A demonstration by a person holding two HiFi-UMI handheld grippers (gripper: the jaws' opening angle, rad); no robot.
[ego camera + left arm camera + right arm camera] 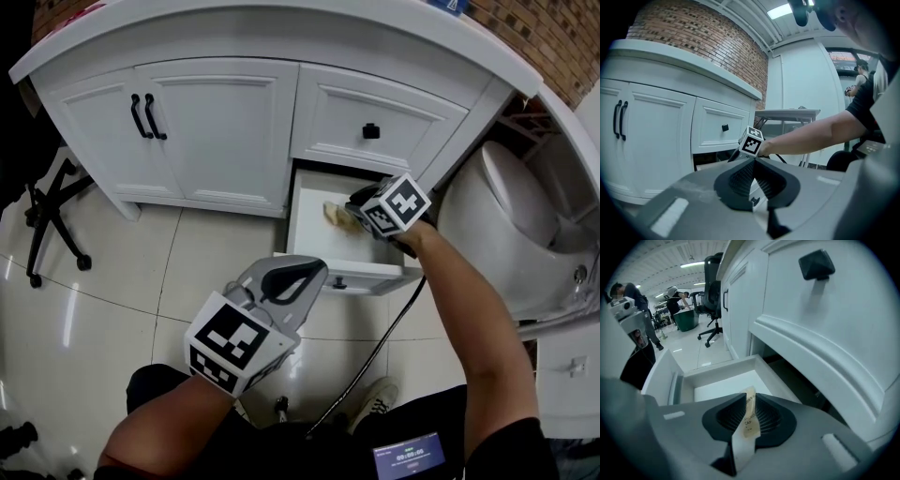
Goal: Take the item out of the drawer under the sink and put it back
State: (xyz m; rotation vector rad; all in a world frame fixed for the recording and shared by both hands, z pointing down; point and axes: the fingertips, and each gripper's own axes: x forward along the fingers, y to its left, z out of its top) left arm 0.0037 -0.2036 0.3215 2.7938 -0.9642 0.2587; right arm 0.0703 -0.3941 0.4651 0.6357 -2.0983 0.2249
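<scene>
The white drawer (307, 234) under the sink stands pulled out. Above its inside, my right gripper (352, 212) is shut on a small tan packet (334, 216). In the right gripper view the packet (749, 422) stands upright, pinched between the closed jaws of the right gripper (750, 414), with the drawer's bare floor (723, 385) just beyond. My left gripper (312, 273) hangs in front of the drawer's face, near my body. Seen in the left gripper view, the left gripper (753, 176) is shut with nothing between its jaws, and the right gripper's marker cube (751, 142) shows ahead.
The white vanity has two doors with black handles (148, 116) and an upper drawer with a black knob (371, 131). A toilet (511, 211) stands to the right, an office chair base (52, 230) to the left. A black cable (380, 342) trails down from the right gripper.
</scene>
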